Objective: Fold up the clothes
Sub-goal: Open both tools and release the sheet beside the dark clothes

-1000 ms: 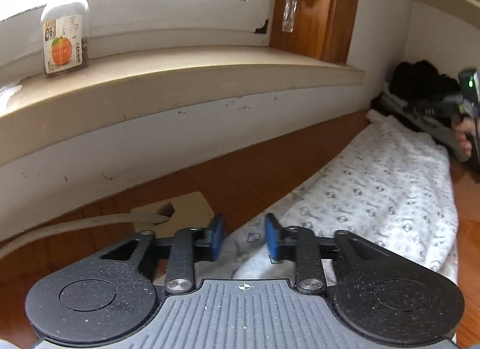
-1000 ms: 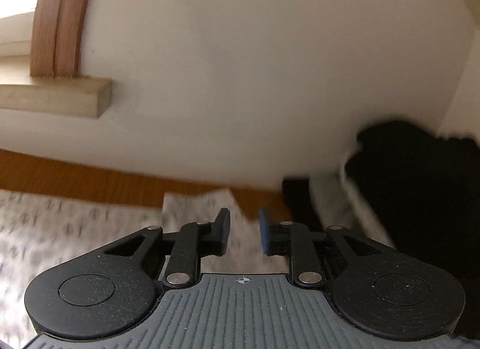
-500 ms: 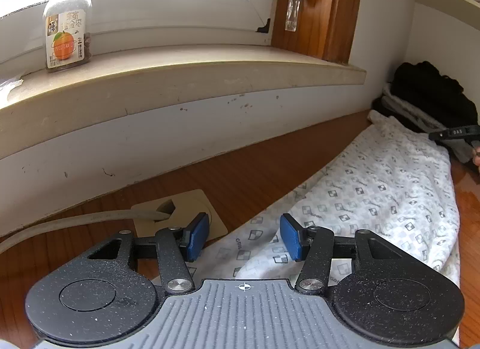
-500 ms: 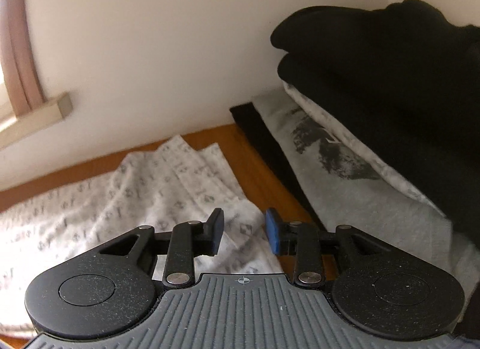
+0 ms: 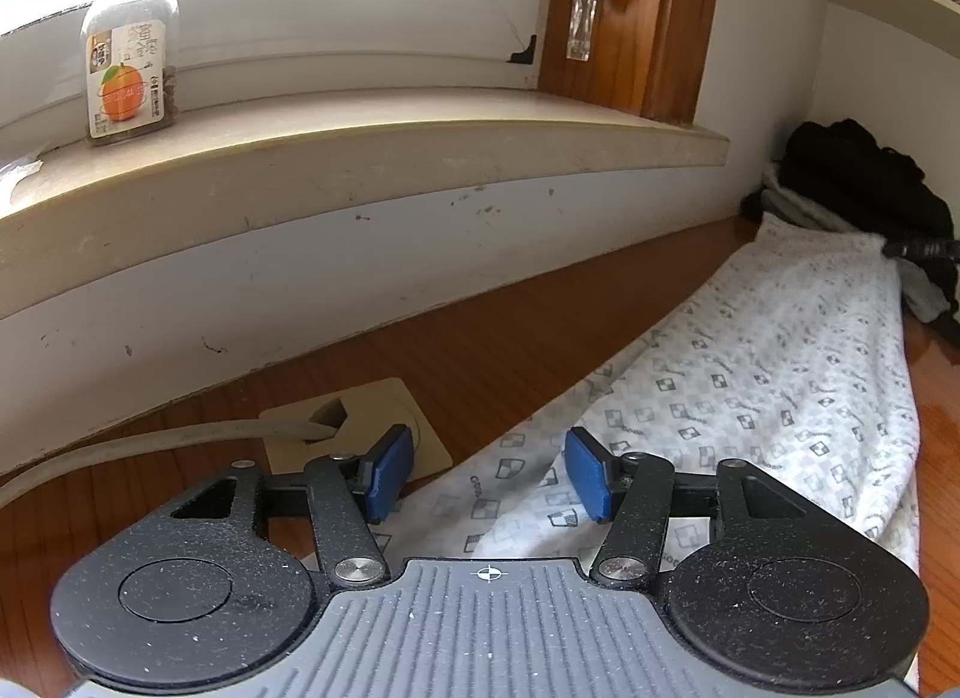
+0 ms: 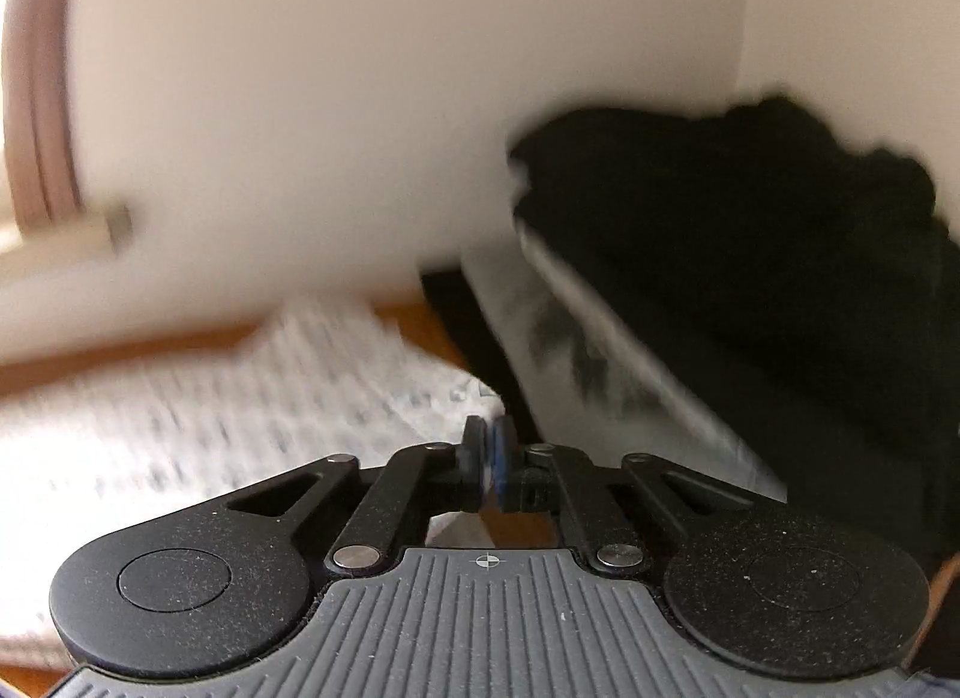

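Pants [image 5: 768,380] lie long and flat on the wood desk [image 5: 480,350], under the window sill [image 5: 360,140]. I keep them stretched out so I can fold them in half. My left claw [image 5: 483,473] sits over the near end, and its jaws are opening with cloth below them but not pinched, so I think it is letting that end rest. My right claw [image 6: 491,461] is at the far end by the pile [image 6: 750,254] of folded clothes. Its jaws are closing, nearly together. The view is blurry, so I cannot tell if cloth is caught.
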`<state>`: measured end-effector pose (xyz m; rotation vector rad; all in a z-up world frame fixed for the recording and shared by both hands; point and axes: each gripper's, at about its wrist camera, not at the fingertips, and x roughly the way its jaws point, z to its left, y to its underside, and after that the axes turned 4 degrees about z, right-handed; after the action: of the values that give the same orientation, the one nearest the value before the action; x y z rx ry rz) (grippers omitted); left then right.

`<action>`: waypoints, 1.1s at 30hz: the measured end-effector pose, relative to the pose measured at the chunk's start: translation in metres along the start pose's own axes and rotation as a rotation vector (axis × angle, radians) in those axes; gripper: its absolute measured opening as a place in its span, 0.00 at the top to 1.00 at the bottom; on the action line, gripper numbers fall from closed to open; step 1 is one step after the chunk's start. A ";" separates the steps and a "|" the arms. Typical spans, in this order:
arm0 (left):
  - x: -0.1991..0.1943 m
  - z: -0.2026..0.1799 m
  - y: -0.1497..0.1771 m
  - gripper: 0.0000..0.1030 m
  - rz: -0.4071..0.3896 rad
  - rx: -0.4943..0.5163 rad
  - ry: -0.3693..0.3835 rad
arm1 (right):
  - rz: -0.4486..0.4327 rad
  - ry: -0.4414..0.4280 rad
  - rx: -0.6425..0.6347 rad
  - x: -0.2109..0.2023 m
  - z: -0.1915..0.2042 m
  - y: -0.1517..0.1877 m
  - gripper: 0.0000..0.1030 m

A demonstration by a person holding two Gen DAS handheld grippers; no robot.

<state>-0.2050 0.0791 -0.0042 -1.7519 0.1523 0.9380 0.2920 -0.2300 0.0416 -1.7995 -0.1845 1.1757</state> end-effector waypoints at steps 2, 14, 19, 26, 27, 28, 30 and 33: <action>0.000 0.000 0.000 0.38 0.000 0.001 0.000 | 0.033 0.036 -0.019 0.007 0.000 0.004 0.79; 0.001 0.000 0.000 0.32 0.001 0.007 -0.005 | -0.017 -0.214 -0.067 0.020 0.058 0.003 0.58; 0.001 -0.002 0.001 0.28 0.008 0.020 -0.001 | 0.028 -0.224 -0.097 0.027 0.056 0.009 0.54; 0.002 -0.012 0.003 0.27 0.030 0.079 0.024 | 0.027 -0.254 -0.086 0.005 0.035 0.031 0.51; 0.001 -0.015 0.005 0.26 0.031 0.086 0.026 | 0.023 -0.254 -0.086 0.000 0.031 0.036 0.51; 0.000 -0.018 0.006 0.26 0.033 0.093 0.028 | 0.021 -0.254 -0.085 -0.005 0.027 0.041 0.51; -0.002 -0.023 0.009 0.26 0.034 0.109 0.043 | 0.022 -0.252 -0.083 -0.012 0.021 0.047 0.51; -0.004 -0.028 0.011 0.26 0.033 0.120 0.054 | 0.024 -0.251 -0.078 -0.020 0.013 0.055 0.51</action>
<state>-0.1995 0.0495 -0.0069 -1.6690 0.2680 0.8879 0.2526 -0.2633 0.0111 -1.7211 -0.3592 1.4276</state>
